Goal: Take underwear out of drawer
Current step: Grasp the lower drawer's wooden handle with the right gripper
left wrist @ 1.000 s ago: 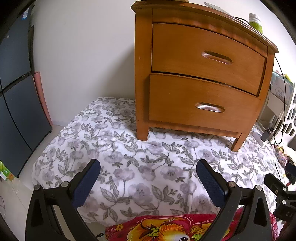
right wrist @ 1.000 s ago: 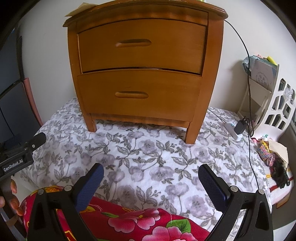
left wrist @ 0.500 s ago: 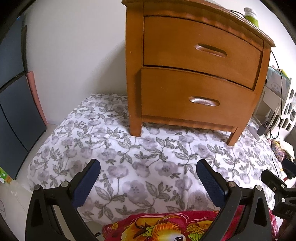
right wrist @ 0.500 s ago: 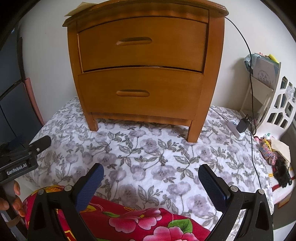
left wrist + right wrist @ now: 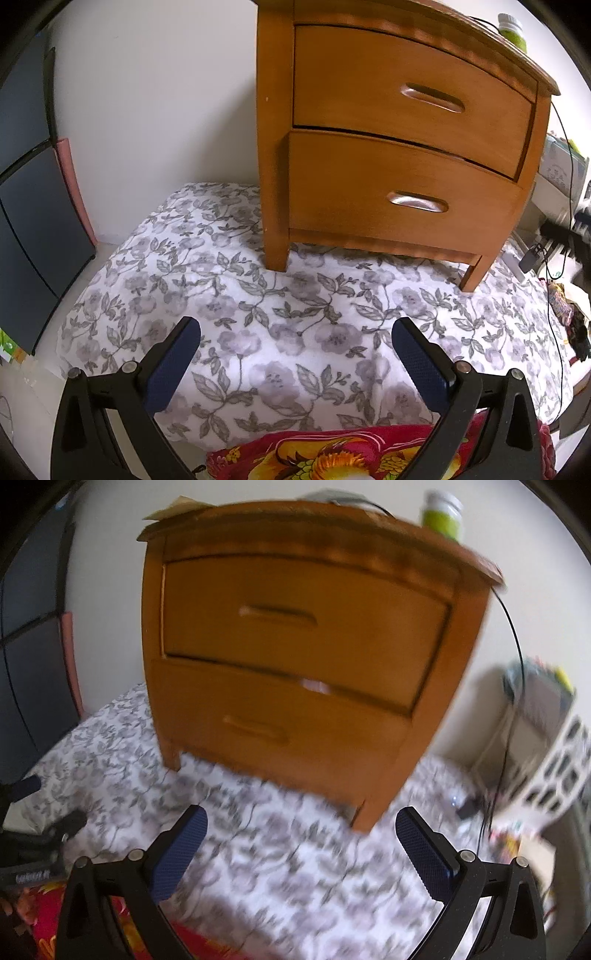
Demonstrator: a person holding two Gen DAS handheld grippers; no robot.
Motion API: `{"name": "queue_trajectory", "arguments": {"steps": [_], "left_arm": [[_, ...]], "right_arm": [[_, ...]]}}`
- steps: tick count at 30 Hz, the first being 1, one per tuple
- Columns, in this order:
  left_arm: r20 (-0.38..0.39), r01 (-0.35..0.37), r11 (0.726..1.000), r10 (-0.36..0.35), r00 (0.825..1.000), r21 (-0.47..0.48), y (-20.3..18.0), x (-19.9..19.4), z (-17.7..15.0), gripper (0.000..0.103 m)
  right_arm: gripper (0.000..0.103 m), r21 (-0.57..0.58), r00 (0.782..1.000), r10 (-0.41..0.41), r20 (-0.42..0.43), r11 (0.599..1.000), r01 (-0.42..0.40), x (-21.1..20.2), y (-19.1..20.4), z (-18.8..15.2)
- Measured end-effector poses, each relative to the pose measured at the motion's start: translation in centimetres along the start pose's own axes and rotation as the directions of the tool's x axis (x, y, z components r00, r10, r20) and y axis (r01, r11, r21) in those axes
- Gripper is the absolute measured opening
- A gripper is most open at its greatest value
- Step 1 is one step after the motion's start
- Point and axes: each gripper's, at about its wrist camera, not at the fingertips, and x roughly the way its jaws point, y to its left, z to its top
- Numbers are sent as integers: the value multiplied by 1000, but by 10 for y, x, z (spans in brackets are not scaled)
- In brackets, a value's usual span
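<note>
Left wrist view: left gripper (image 5: 295, 354) jaws wide apart, empty, over floral bedspread (image 5: 280, 339); nightstand (image 5: 399, 147) drawers closed, underwear unseen.

Right wrist view: blurred; right gripper (image 5: 301, 843) likewise spread, empty. Pale scrap above lower drawer (image 5: 280, 731). Risk: jaws slipping off shallow handle recess.

The left gripper (image 5: 295, 354) is hovering with its blue-padded fingers (image 5: 171, 363) spread wide, gripping nothing; the right gripper (image 5: 301, 843) is likewise hanging wide and empty, its view blurring.

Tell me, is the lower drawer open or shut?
Nearly shut: the lower drawer sits almost flush, with a thin gap above it.
</note>
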Motion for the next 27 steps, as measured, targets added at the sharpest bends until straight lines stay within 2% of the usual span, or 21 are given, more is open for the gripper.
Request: {"name": "queue_trajectory", "arguments": {"steps": [2, 5, 7, 10, 15, 19, 27], "left_arm": [[-7, -6, 1000, 6, 1000, -11, 3, 1, -1, 103], [-17, -16, 1000, 16, 1000, -25, 7, 3, -2, 103], [-15, -29, 999, 28, 999, -21, 8, 3, -2, 103], [-15, -35, 999, 35, 999, -13, 9, 3, -3, 103], [-26, -7, 1000, 6, 1000, -28, 13, 7, -3, 103], [-36, 20, 999, -21, 999, -34, 13, 8, -3, 103], [-48, 59, 997, -61, 997, -41, 13, 12, -3, 103]], "right_arm": [[103, -53, 1000, 3, 16, 999, -2, 10, 1, 21], [103, -112, 998, 61, 10, 992, -60, 34, 3, 48], [103, -135, 995, 95, -16, 986, -96, 54, 5, 62], [103, -181, 995, 88, -53, 979, -97, 84, 10, 75], [103, -253, 990, 74, -121, 962, -103, 124, 19, 82], [103, -323, 988, 69, -141, 940, -112, 139, 29, 86], [103, -348, 974, 61, -218, 927, -136, 160, 34, 87]]}}
